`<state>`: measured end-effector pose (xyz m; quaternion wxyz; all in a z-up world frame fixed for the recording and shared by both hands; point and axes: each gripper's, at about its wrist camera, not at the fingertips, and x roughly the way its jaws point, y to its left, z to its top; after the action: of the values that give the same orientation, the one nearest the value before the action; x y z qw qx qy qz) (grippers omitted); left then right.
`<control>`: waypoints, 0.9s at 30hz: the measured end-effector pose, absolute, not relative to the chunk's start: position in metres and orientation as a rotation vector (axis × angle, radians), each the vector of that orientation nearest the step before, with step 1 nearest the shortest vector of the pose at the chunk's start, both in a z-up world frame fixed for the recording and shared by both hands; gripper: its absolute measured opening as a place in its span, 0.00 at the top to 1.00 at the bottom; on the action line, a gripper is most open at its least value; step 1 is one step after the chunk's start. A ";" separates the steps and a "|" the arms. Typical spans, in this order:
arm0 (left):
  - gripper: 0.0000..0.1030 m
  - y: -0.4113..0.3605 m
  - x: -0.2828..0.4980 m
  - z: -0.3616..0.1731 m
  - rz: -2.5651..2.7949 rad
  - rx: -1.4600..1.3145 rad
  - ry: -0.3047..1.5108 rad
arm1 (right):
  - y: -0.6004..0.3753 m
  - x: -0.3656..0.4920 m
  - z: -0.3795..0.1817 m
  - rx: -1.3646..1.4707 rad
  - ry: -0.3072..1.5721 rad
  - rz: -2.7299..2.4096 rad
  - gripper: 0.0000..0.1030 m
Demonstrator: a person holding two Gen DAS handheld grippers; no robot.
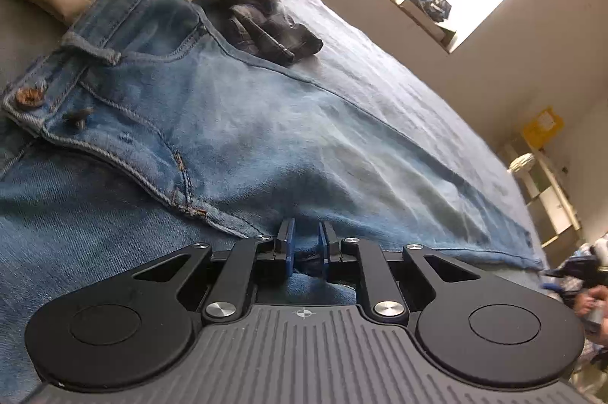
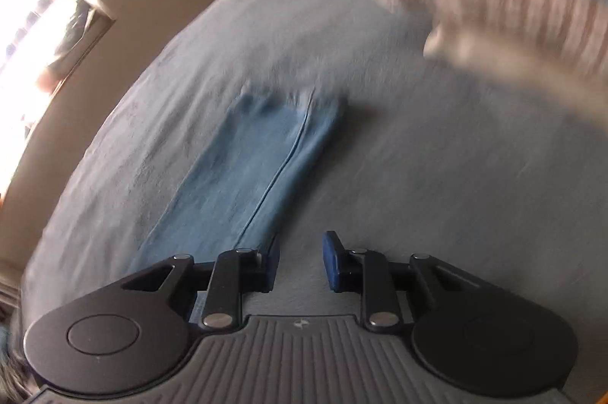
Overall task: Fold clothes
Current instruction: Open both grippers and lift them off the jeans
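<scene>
Denim jeans (image 1: 235, 138) are pinched in the left tool (image 1: 306, 244); the right tool (image 2: 300, 261), blurred, seems parted and empty.

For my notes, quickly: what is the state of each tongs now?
Left tongs: closed on the jeans.
Right tongs: open, holding nothing.

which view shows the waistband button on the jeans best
The left wrist view. It shows the jeans up close and sharp, with the brown waistband button at the far left beside the belt loop. The right wrist view is blurred and shows only the leg end of the jeans on the bed; the button is out of frame.
</scene>
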<state>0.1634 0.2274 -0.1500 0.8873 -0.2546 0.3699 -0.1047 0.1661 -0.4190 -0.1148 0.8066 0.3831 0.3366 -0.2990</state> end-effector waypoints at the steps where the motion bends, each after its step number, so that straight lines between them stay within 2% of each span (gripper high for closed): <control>1: 0.83 0.225 0.161 -0.146 -0.205 -0.509 0.768 | -0.411 0.161 -0.103 0.766 0.723 -0.593 0.73; 5: 0.70 0.214 0.145 -0.123 -0.169 -0.435 0.751 | -0.374 0.135 -0.059 0.551 0.728 -0.401 0.66; 15: 0.62 0.192 0.073 -0.083 -0.116 -0.309 0.805 | -0.249 0.023 0.017 0.059 0.683 0.055 0.56; 19: 0.61 0.186 0.047 -0.082 -0.079 -0.274 0.830 | -0.211 -0.004 0.017 0.023 0.675 0.189 0.41; 27: 0.61 0.176 0.020 -0.090 -0.022 -0.252 0.898 | -0.158 -0.020 -0.016 -0.037 0.760 0.304 0.41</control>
<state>0.0203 0.1760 -0.0896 0.8931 -0.1216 0.4330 -0.0107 -0.0201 -0.1579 -0.0156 0.9173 -0.0180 0.3695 0.1476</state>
